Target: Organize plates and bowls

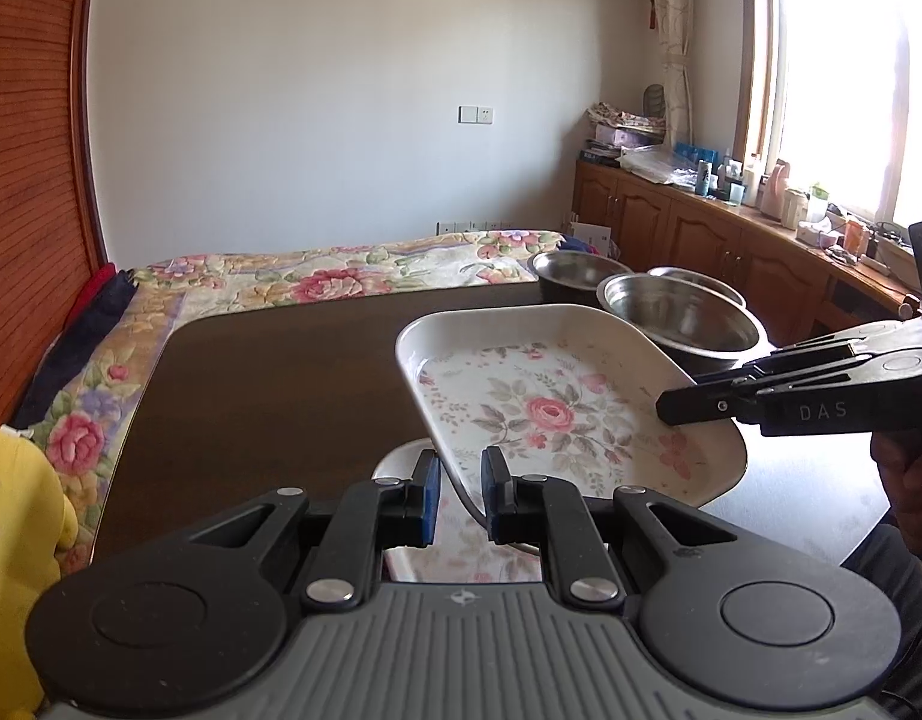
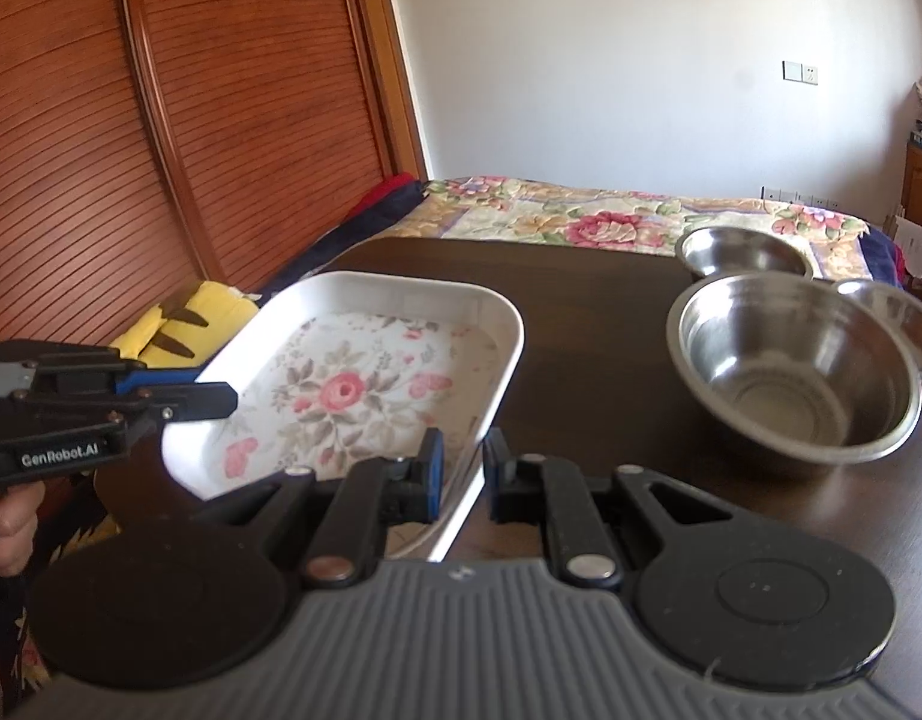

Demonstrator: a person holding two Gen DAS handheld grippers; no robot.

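Both hand-held grippers [image 1: 461, 495] [image 2: 463, 480] clamp floral plate [image 1: 556, 414] rims.

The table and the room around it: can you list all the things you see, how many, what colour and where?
Flowered tray: one in the air, white with pink roses, held above the table by both grippers.
Second flowered tray: one, white and pink, flat on the table beneath.
Metal bowls: three, silver, far right of the table.
Table: one, dark brown.
Bed cover: one, flowered, behind the table.
Plush toy: one, yellow, left of the table.
Wooden cabinets: brown, under the window.
Left gripper: black, fingers on the tray's edge.
Right gripper: black, fingers on the opposite edge.
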